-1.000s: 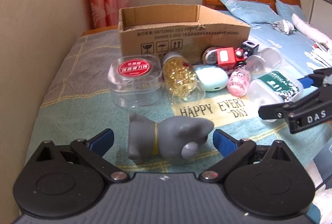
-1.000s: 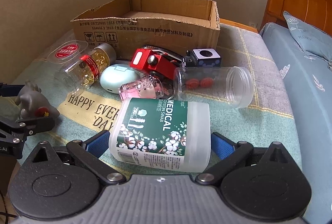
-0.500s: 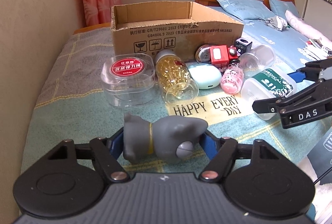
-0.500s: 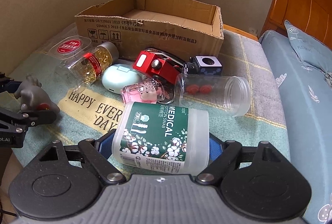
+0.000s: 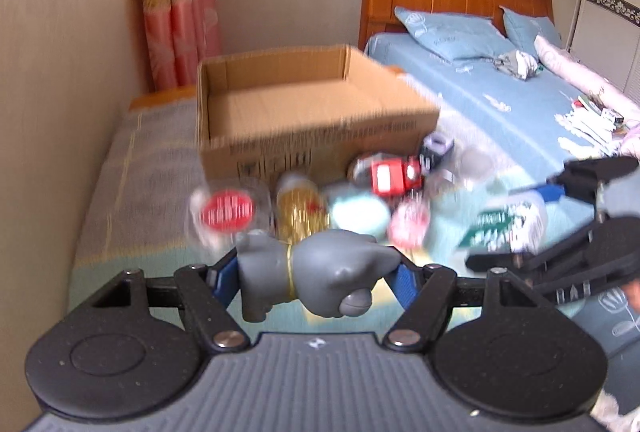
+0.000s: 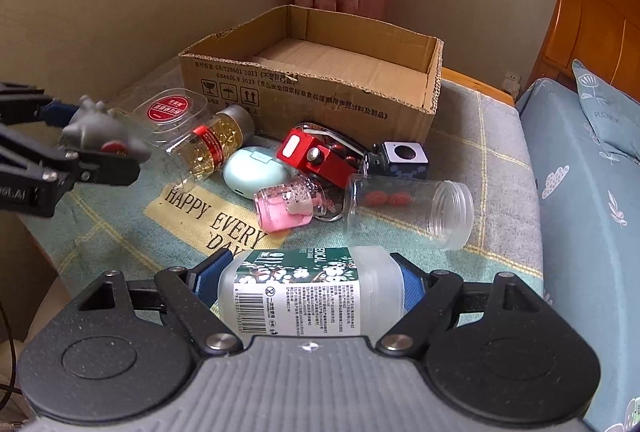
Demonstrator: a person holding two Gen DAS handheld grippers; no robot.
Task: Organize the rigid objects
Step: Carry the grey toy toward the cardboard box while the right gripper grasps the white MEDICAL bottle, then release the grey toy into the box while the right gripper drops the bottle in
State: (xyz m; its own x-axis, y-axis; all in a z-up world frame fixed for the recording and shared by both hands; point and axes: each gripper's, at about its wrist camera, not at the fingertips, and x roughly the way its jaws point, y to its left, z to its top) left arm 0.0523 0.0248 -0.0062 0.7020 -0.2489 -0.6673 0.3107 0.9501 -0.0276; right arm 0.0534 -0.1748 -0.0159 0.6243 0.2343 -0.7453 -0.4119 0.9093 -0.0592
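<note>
My left gripper [image 5: 316,278] is shut on a grey toy figure [image 5: 312,272] with a yellow band and holds it above the cloth; the toy also shows in the right wrist view [image 6: 100,129]. My right gripper [image 6: 308,282] is shut on a white cotton swab jar [image 6: 308,296] with a green label, lifted off the cloth. An open, empty cardboard box [image 6: 312,79] stands at the back, also in the left wrist view [image 5: 304,111].
On the "HAPPY EVERY DAY" cloth [image 6: 120,216] lie a clear red-lidded box [image 6: 172,111], a golden capsule bottle [image 6: 216,139], a mint case [image 6: 256,171], a pink bottle [image 6: 284,209], a red block [image 6: 316,155], a clear jar [image 6: 408,211] and a dark cube [image 6: 404,159]. A bed [image 5: 500,91] lies to the right.
Both grippers closed on their objects, the left on the grey toy and the right on the swab jar, then lifted them off the cloth toward the box.
</note>
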